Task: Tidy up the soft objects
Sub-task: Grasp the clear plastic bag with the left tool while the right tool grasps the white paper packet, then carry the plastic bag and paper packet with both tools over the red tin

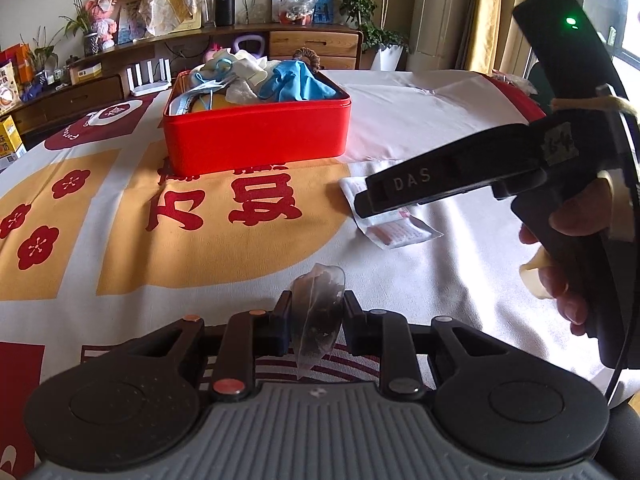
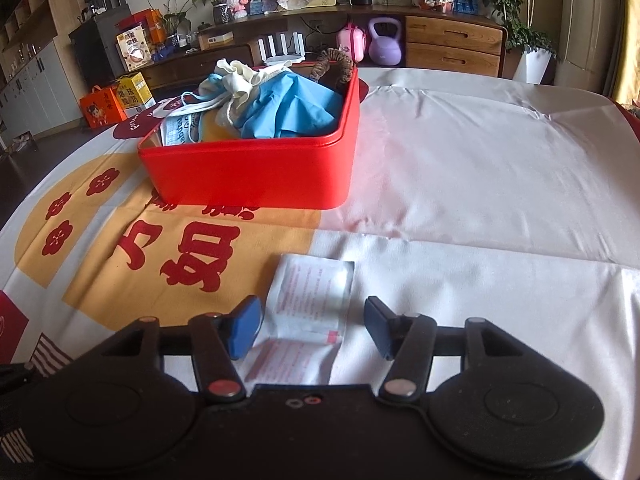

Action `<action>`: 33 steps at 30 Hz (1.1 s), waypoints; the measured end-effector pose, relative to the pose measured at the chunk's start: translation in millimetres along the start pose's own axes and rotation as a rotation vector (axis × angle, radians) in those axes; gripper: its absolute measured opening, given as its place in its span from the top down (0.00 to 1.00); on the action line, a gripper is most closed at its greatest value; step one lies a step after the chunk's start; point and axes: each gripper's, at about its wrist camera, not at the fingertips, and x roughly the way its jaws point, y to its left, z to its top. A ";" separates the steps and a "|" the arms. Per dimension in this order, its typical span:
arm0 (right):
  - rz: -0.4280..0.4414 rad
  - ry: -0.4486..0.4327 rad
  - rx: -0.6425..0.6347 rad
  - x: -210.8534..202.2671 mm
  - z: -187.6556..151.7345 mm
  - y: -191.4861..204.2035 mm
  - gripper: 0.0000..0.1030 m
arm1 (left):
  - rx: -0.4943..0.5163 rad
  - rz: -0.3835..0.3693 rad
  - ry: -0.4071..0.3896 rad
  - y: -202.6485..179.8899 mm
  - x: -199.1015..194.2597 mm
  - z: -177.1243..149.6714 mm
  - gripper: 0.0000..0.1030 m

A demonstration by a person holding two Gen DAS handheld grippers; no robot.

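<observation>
Two grippers: I am clamping a translucent pouch in the left gripper; the right gripper (jaws spread, empty) is straddling a white sachet, with bare cloth rightward.

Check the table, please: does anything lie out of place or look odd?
Yes. A white packet lies loose on the cloth, outside the red box, between the open right gripper. The box is heaped above its rim.
</observation>
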 end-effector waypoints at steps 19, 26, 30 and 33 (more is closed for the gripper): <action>-0.050 -0.026 -0.122 7.8 -1.3 23.1 0.68 | 0.009 -0.012 -0.007 1.3 4.0 -1.7 0.76; -0.016 -0.045 -0.132 -9.1 -9.4 24.3 0.87 | -0.008 -0.012 -0.003 5.7 2.2 0.8 0.76; 0.003 -0.060 -0.108 -24.9 -13.1 20.7 0.91 | -0.018 -0.002 -0.019 8.6 -4.7 4.1 0.76; 0.012 -0.075 -0.088 -37.1 -16.3 16.5 0.93 | -0.026 0.002 -0.032 9.7 -11.6 6.9 0.76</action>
